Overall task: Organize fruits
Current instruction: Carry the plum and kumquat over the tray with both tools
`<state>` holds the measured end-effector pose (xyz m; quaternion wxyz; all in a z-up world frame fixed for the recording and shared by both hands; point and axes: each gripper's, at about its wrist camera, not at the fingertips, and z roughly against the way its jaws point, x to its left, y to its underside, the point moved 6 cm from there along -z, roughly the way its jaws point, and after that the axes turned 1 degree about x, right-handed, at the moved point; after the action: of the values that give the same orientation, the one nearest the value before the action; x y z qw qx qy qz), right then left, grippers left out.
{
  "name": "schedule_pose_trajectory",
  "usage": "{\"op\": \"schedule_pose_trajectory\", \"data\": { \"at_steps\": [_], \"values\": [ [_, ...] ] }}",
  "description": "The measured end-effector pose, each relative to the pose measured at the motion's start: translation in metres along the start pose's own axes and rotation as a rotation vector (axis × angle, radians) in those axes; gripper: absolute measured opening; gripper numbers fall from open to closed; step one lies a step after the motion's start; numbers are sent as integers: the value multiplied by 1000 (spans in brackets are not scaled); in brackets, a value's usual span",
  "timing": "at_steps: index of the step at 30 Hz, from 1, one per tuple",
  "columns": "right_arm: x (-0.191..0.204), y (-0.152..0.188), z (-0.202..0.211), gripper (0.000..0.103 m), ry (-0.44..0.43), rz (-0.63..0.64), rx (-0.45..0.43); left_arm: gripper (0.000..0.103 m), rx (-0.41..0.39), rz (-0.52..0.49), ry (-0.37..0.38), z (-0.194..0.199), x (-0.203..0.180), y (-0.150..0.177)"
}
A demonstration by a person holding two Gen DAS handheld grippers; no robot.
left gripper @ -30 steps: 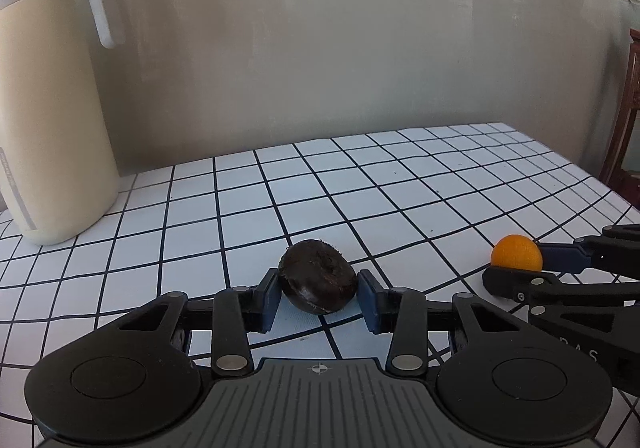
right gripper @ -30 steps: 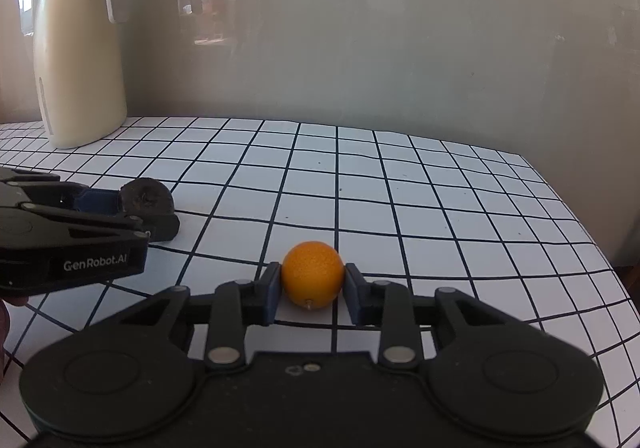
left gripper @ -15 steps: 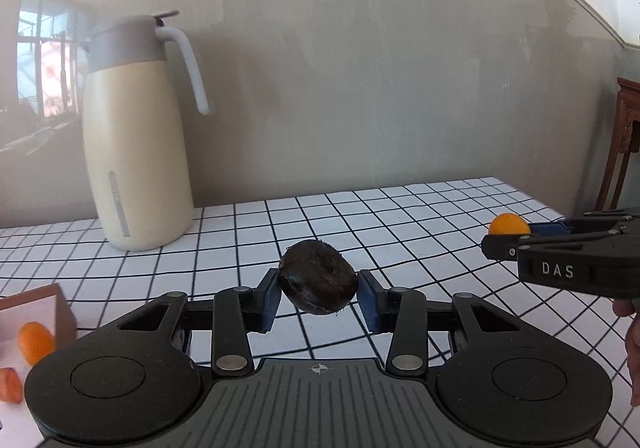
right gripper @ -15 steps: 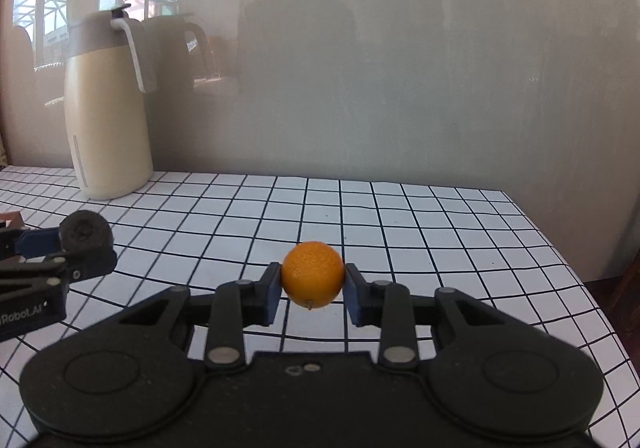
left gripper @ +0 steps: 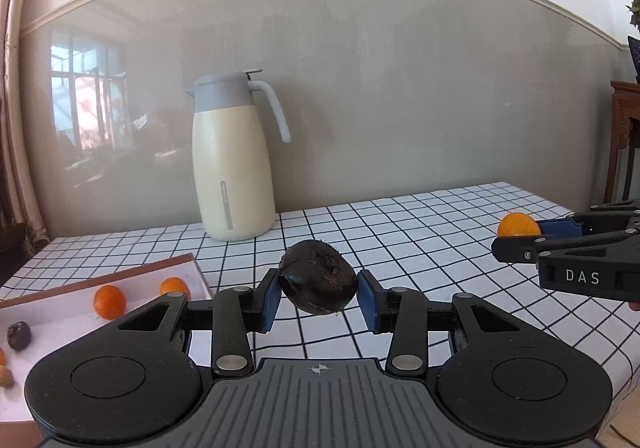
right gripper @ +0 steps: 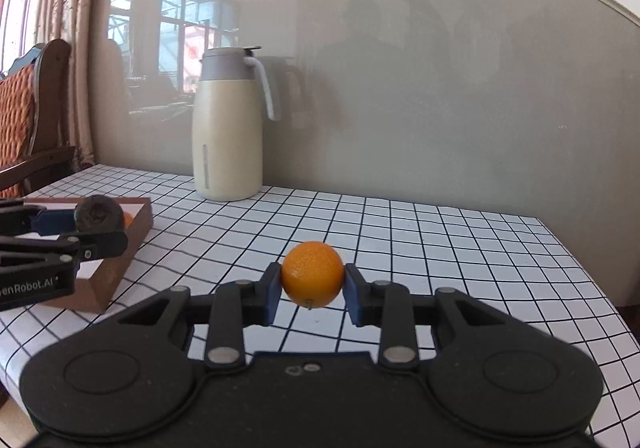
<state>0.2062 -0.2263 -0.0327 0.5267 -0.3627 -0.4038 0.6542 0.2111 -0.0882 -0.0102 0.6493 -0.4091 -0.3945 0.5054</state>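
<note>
Your left gripper (left gripper: 318, 294) grasps the dark fruit (left gripper: 318, 282); your right gripper (right gripper: 312, 288) grasps the orange (right gripper: 312, 274) above the bench (right gripper: 440, 240).

Two grippers (left gripper: 318, 298) (right gripper: 312, 288) are showing. Three oranges are appearing: one (right gripper: 312, 274) gripped, two (left gripper: 109, 302) (left gripper: 174, 286) lying in the tray (left gripper: 120, 276). Two dark fruits are appearing: one (left gripper: 318, 277) gripped, one (left gripper: 19, 335) in the tray. One jug (left gripper: 234, 159) is standing on one desk (left gripper: 400, 232).
</note>
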Motion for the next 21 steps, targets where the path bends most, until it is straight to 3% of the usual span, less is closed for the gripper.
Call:
{"op": "schedule_pose_trajectory", "data": {
  "at_steps": [8,21],
  "values": [
    [44,-9,6,24,-78,26,-6,41,-58,-2,-114,47,48,12],
    [126,-25,4,24,-206,104,-51,42,-40,82,-295,87,144,34]
  ]
}}
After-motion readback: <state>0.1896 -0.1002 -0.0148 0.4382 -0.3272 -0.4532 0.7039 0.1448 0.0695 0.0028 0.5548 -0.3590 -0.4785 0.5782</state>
